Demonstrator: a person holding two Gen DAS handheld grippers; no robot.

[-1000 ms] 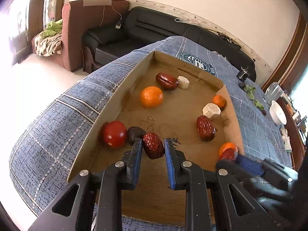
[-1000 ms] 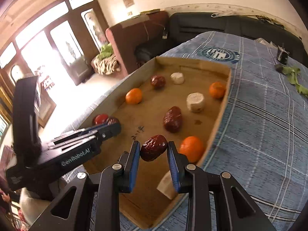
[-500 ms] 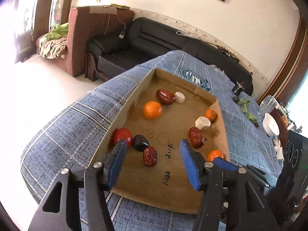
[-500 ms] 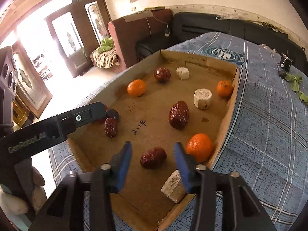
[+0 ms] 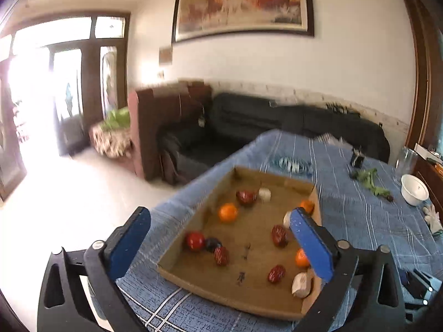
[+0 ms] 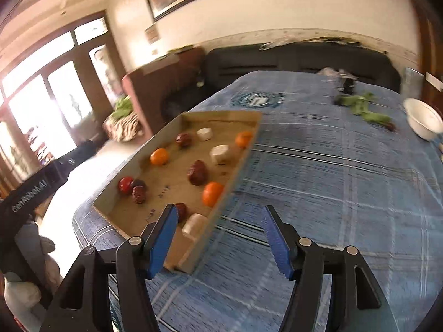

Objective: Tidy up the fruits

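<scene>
Blue plaid tablecloth (image 6: 346, 182) carries the cardboard tray (image 5: 205, 202), fruit loose inside: oranges (image 5: 228, 212), red dates (image 5: 279, 235), tomato (image 5: 194, 240) in the near-left corner touching a dark plum (image 5: 211, 244), pale chunks (image 5: 300, 287) along the right wall. White bowl (image 6: 423, 121) and green leaves (image 6: 360, 105) sit well apart at the far right. Left gripper (image 5: 221, 251) and right gripper (image 6: 220, 238) both hang above the tray's near end, jaws wide, nothing held.

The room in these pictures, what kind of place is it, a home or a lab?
Most likely a home living room: a black sofa beside a brown armchair, a large framed painting on the wall, and a table under a blue checked cloth bearing a cardboard tray of fruit.
</scene>
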